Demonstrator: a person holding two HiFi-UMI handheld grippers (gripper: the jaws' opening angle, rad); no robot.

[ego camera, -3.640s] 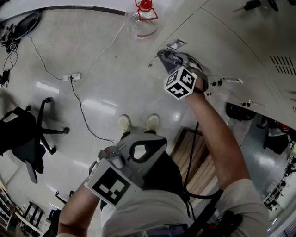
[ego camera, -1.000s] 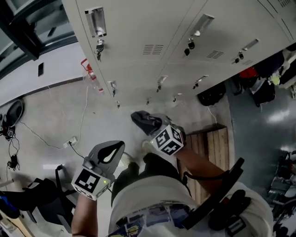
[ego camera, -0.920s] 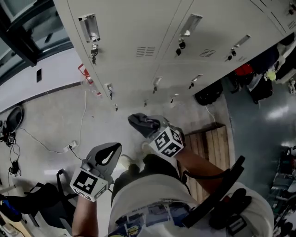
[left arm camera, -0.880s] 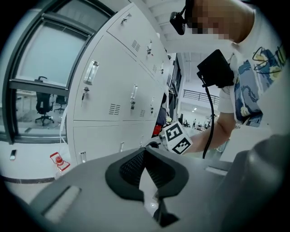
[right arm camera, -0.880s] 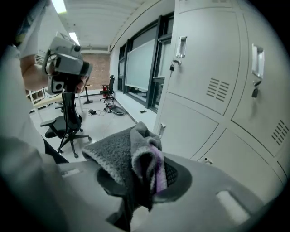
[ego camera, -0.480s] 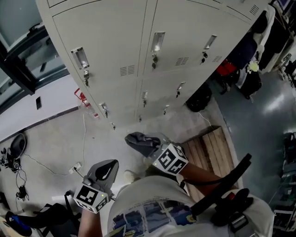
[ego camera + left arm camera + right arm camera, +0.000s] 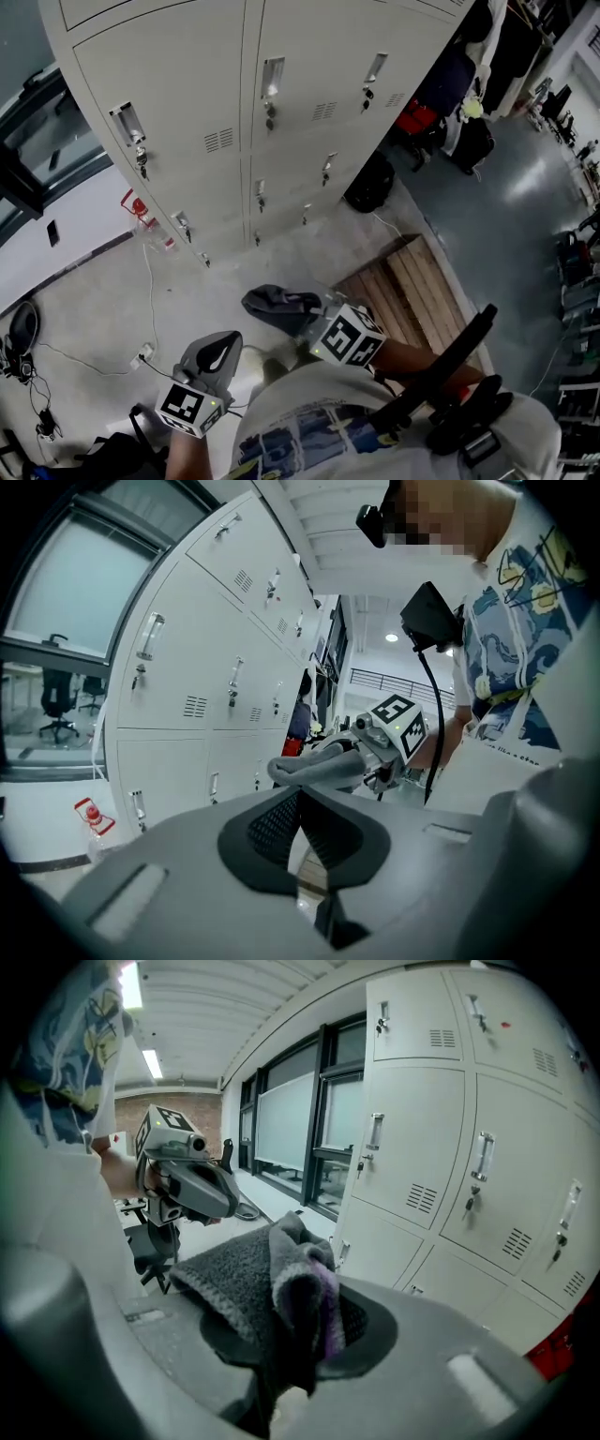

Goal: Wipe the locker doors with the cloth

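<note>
Cloth, grey with a purple edge, bunched and pinched in the right tongs, most of its bulk standing proud of the jaws on the side toward the left tongs. Left tongs pressed together at the tips with nothing between them, held low and just beside the right tongs. Locker doors stand ahead of both tongs and well apart from them; the cloth touches no door, so no wiping contact exists at this moment.

Likely hazards:
- The grip takes only a fold of the cloth. Drag across a door could pull it free or roll it aside, leaving the hard jaws to scrape the paint.
- Recessed handles and hanging keys project from each door. A loose flap of cloth could snag there and be tugged out, or a key could be knocked.
- A wooden pallet lies on the floor to the right of the right tongs, and a cable trails across the floor ahead of the left tongs. Either could catch a foot during the approach to the doors.
</note>
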